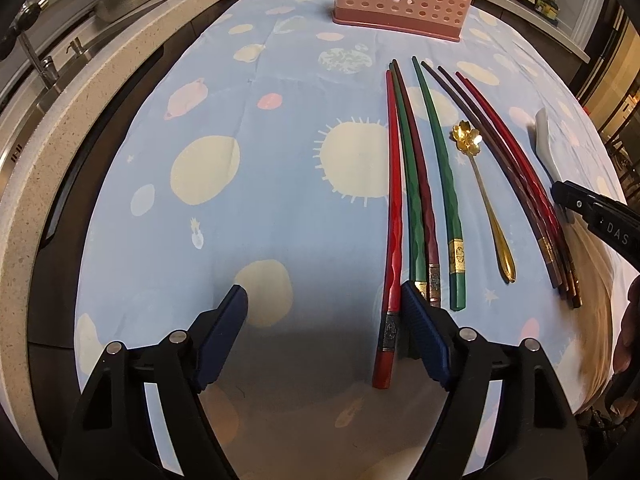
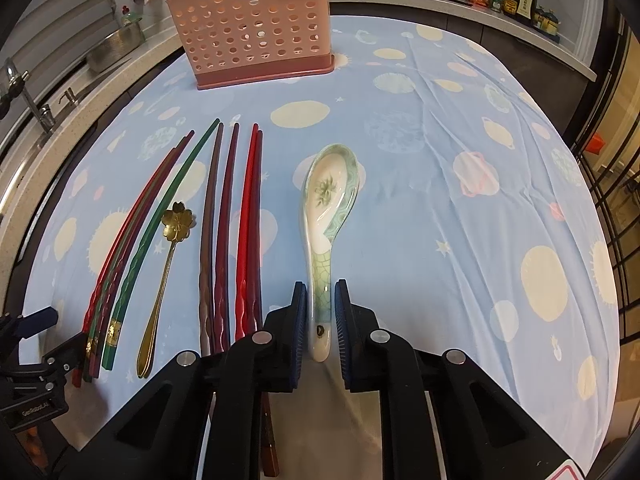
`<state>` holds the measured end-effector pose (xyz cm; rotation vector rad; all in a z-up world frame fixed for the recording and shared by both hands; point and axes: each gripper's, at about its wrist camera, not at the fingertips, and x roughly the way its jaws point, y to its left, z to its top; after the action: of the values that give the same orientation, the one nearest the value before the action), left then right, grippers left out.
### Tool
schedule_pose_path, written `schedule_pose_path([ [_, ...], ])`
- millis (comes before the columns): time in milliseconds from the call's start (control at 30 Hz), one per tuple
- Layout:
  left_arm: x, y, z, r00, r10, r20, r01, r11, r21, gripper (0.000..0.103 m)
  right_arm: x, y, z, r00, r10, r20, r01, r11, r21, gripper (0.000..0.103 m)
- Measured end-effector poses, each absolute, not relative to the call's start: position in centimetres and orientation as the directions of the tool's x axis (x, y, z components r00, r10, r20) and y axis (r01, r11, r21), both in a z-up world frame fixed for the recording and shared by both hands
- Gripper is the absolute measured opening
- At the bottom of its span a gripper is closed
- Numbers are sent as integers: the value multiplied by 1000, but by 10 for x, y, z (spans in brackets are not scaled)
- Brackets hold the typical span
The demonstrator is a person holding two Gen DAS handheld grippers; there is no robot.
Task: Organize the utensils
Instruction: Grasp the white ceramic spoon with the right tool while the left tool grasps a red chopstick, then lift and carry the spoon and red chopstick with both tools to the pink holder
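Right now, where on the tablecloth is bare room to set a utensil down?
Free: the wide cloth right of the ceramic spoon, and the stretch left of the red chopstick toward the counter edge. Crowded: the row of chopsticks around the gold spoon.

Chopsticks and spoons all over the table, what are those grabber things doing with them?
A person is tidying utensils with a grabber in each hand. The right gripper has closed on the handle of the ceramic spoon, which lies flat on the tablecloth. The left gripper is open, with the end of a red chopstick between its fingers but not squeezed. The other chopsticks and the gold flower spoon lie on the cloth. The pink holder stands at the far end.
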<state>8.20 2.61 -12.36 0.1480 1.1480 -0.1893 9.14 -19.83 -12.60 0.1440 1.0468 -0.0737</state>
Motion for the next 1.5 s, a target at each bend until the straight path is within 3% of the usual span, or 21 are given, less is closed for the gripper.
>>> schedule_pose_path([
  [100, 80, 28, -120, 403, -90, -911, 232, 973, 6, 53, 91, -198, -126, 500, 9, -866, 126, 988, 83, 10],
  [233, 80, 31, -116, 393, -133, -910, 238, 971, -39, 18, 88, -200, -126, 500, 22, -865, 125, 987, 97, 10],
  [300, 79, 34, -116, 386, -151, -910, 236, 970, -60, 11, 86, -200, -125, 500, 25, -866, 124, 987, 100, 10],
  [933, 66, 36, -28, 554, -203, -807, 227, 970, -88, 7, 47, -218, -54, 624, 59, -779, 126, 977, 174, 6],
  [1500, 103, 25, 43, 692, -215, -689, 233, 970, -69, 7, 73, -228, 5, 728, 113, -676, 70, 969, 238, 6],
])
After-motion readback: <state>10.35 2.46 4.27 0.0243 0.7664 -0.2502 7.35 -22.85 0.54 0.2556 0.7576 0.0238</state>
